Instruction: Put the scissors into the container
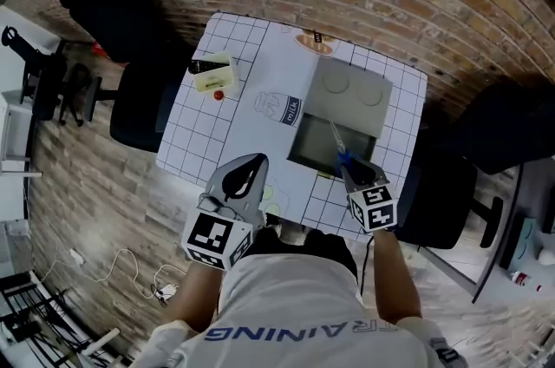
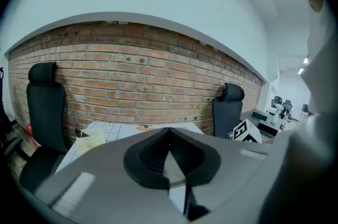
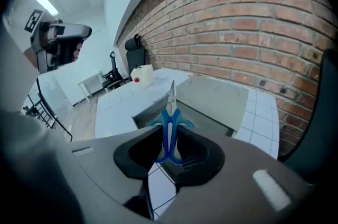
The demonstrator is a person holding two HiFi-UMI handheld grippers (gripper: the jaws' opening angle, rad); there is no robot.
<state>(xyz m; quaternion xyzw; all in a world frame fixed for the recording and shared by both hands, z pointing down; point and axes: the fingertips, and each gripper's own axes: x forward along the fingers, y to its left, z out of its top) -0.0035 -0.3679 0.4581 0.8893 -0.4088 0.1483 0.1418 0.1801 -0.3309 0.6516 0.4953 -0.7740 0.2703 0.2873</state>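
A pair of scissors (image 1: 340, 151) with blue handles is gripped at the handles by my right gripper (image 1: 352, 172), blades pointing forward and away from me. In the right gripper view the scissors (image 3: 170, 112) hang over the near edge of the open grey container (image 3: 141, 116). The container (image 1: 314, 146) sits right of centre on the white gridded table (image 1: 204, 132), and its lid (image 1: 351, 93) lies open behind it. My left gripper (image 1: 251, 163) hovers at the table's front edge, left of the container. Its jaws are shut and empty in the left gripper view (image 2: 169, 132).
A pale yellow block (image 1: 215, 75) with a black piece on it and a small red ball (image 1: 218, 95) lie at the table's far left. Black office chairs stand to the left (image 1: 143, 101) and right (image 1: 503, 132) of the table. A brick wall rises behind.
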